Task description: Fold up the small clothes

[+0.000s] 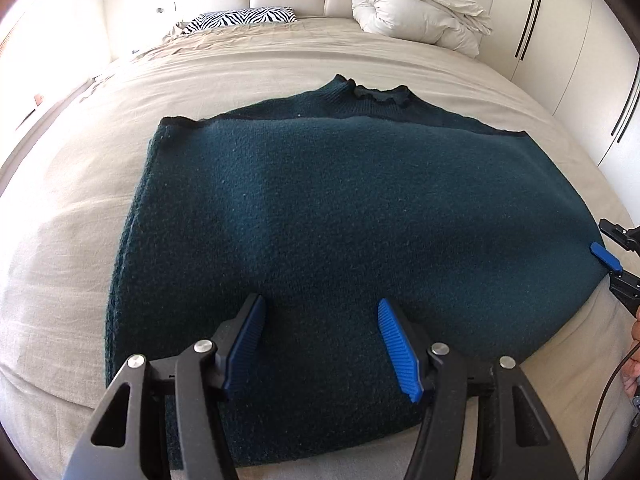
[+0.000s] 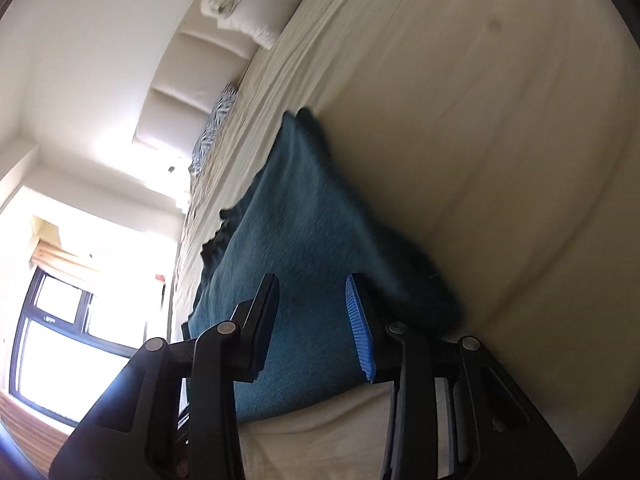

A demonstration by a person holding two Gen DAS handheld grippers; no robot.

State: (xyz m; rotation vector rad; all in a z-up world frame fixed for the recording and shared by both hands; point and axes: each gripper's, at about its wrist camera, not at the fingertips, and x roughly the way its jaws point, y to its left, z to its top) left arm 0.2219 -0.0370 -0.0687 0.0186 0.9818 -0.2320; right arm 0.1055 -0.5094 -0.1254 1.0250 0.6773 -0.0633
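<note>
Dark teal knitted sweater (image 1: 340, 208) lies flat on the beige-sheeted bed (image 1: 60, 216), bottom half folded up toward the collar (image 1: 380, 94), so the long axis now runs side to side. Left gripper (image 1: 320, 340) hovers over the near fold edge, fingers (image 1: 398, 350) about half open, nothing gripped. Right gripper (image 2: 312, 320) is rolled sideways at the sweater's right end, fingers roughly a third open, cloth between them but pads not visibly pinching. View is blurred. Right hand looks nearer an end; likely next fold is end-over-end across the width.
</note>
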